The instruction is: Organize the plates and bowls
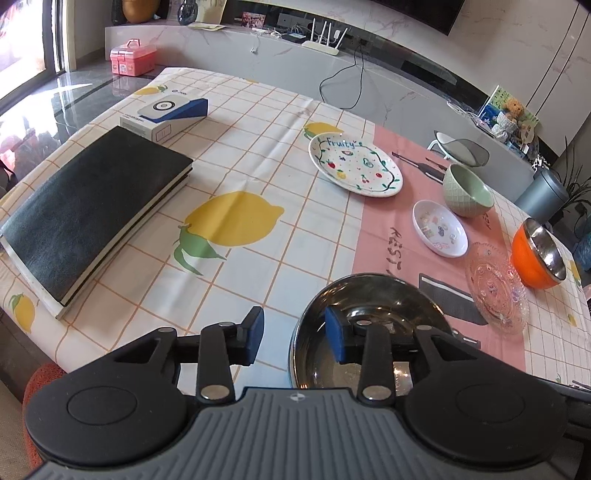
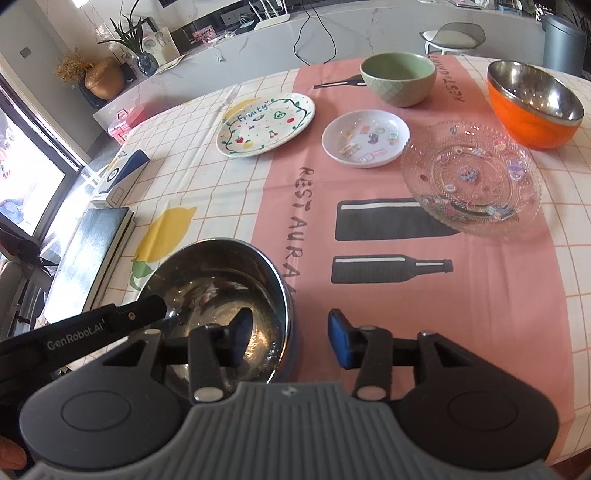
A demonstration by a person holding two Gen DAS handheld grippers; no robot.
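Note:
A steel bowl (image 1: 369, 295) (image 2: 207, 273) stands on the tablecloth near the front edge. My left gripper (image 1: 295, 334) is open astride its left rim, one pad inside and one outside, neither pressing. My right gripper (image 2: 290, 338) is open astride the right rim in the same way. Farther back lie a "Fruity" plate (image 1: 356, 164) (image 2: 266, 123), a green bowl (image 1: 467, 190) (image 2: 399, 77), a small white dish (image 1: 439, 228) (image 2: 365, 138), a clear glass plate (image 1: 495, 288) (image 2: 471, 177) and an orange bowl with a steel lining (image 1: 537, 254) (image 2: 533, 103).
A black book (image 1: 92, 218) and a white and blue box (image 1: 173, 114) take up the table's left side. A pink case (image 1: 133, 57) sits on the floor beyond. A stool (image 2: 452, 35) and a grey bin (image 2: 563, 37) stand behind the table.

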